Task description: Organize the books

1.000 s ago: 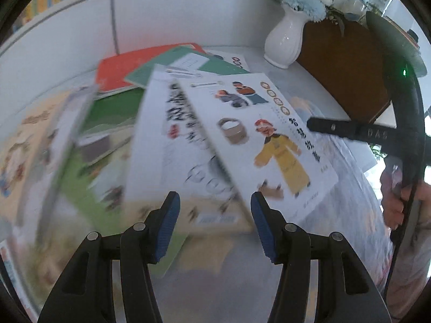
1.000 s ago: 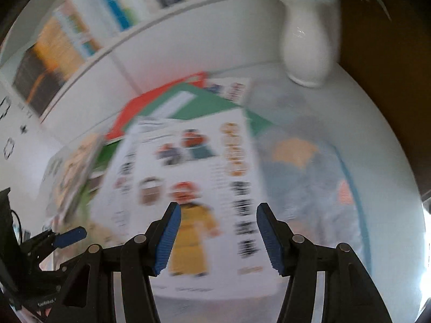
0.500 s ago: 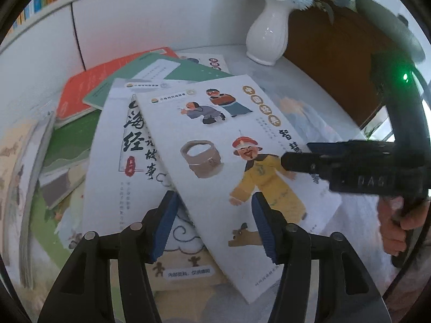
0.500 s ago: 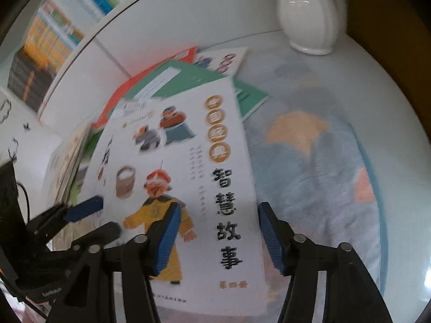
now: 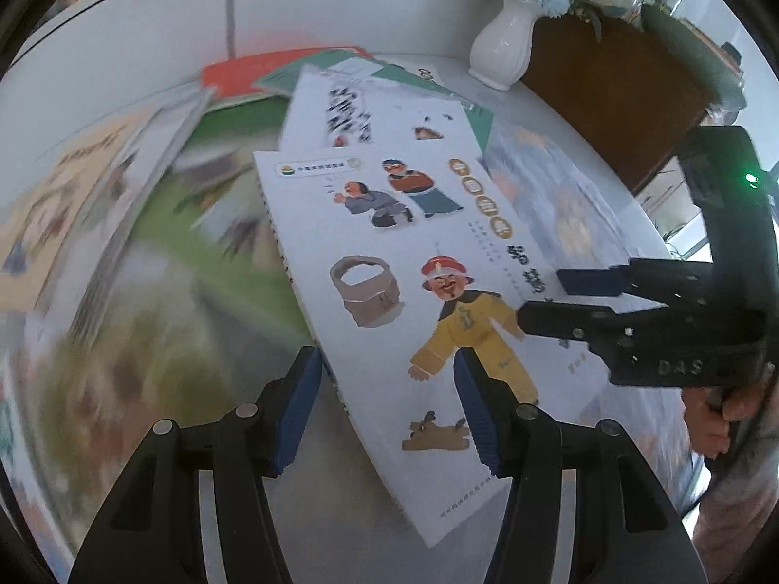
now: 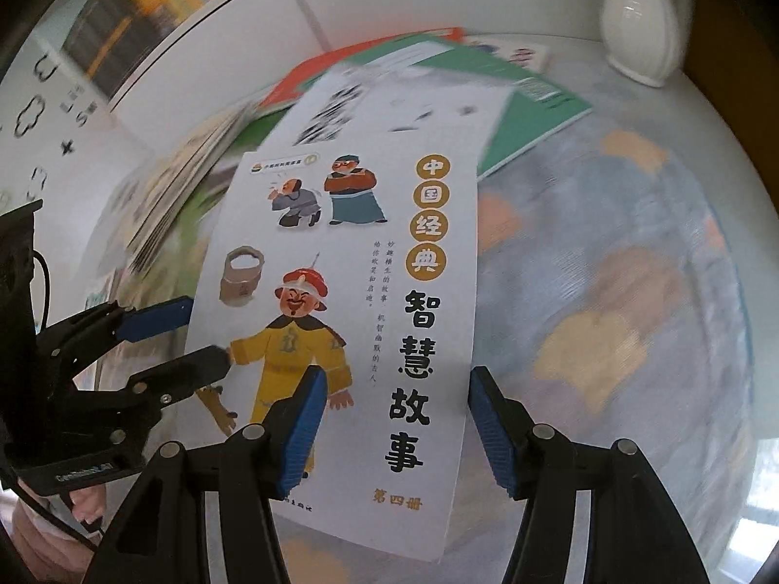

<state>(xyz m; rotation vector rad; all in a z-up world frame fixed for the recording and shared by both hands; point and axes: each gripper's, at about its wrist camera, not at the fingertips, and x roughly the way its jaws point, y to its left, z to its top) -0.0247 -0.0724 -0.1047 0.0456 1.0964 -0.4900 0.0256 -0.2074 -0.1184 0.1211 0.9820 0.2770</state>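
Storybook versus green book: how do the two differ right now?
1. The storybook has a white cover with cartoon figures; the green book is plain green.
2. The storybook is on top, fully visible; the green book is partly covered by another white book.
3. The storybook is nearest the grippers; the green book is farther back, near the vase.
Both are thin and face up.
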